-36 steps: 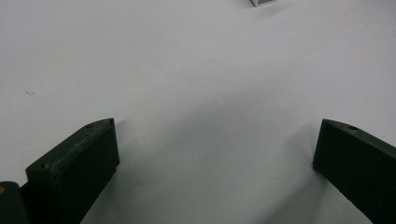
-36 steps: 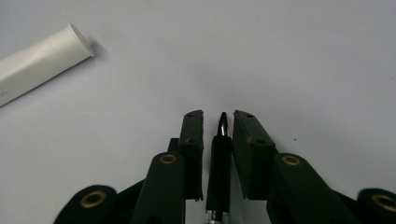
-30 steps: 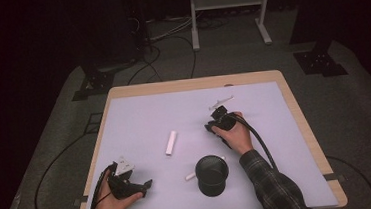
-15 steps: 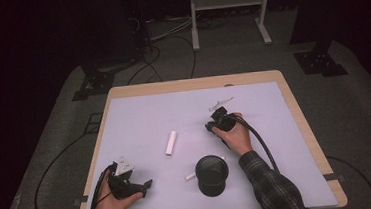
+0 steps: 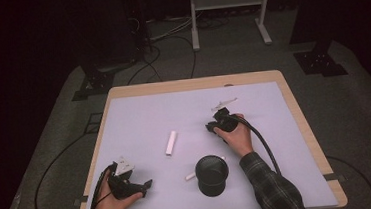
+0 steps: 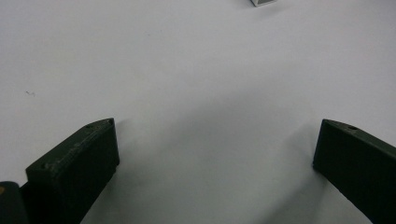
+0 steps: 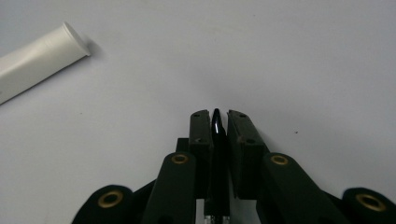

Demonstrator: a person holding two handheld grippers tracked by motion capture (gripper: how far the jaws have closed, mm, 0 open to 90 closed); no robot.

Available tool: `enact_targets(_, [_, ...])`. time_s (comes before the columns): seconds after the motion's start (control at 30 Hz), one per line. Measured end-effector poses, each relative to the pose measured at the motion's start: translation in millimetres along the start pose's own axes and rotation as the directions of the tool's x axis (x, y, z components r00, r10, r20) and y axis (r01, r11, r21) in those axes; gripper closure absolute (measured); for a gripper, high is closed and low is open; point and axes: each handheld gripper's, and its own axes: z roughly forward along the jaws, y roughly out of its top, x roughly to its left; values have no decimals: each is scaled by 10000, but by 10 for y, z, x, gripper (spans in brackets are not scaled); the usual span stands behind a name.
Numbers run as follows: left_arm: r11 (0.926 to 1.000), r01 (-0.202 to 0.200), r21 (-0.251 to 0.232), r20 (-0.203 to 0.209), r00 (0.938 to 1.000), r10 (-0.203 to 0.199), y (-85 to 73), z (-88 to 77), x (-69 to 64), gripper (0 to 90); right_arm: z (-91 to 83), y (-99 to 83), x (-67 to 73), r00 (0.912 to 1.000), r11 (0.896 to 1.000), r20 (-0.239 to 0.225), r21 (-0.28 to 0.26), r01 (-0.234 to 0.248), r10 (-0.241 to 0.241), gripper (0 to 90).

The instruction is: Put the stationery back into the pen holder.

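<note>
right gripper [image 7: 215,115] clamped on a thin black pen [image 7: 216,128], its lower end hidden between the jaws; left gripper [image 6: 215,135] wide open over bare table [image 6: 196,70]; no readable markings.

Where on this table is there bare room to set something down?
Free: the far left of the table, beyond the white stick, and the right strip past the right tongs. Crowded: the near middle around the black cup, and the left tongs.

White tube [image 5: 170,143], black cup [image 5: 212,174]
</note>
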Motion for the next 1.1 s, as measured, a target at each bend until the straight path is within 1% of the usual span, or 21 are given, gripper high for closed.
enact_targets(0.3, [10000, -56, 3, -11, 10000, 56, 1, -1, 4, 0, -149, 0, 27, 9996, 9992, -284, -402, -79, 68, 795])
enact_targets(0.4, [10000, -48, 0, -11, 10000, 48, 1, 0, 3, 0, -218, 12, 33, 9992, 9982, -365, -561, -187, 167, 796])
enact_targets(0.57, [10000, -24, 2, -1, 10000, 24, 0, 0, 2, 0, -357, 37, 24, 9988, 9956, -469, -920, -165, 122, 795])
enact_targets(0.7, [10000, -4, -14, -3, 10000, 4, 0, 1, 1, 0, -455, 58, 34, 9984, 9938, -543, -1093, -203, 144, 795])
enact_targets(1.1, [10000, 6, -26, -5, 10000, -6, 0, 2, 0, 0, -681, 116, 125, 9974, 9888, -709, -1491, 38, -146, 795])
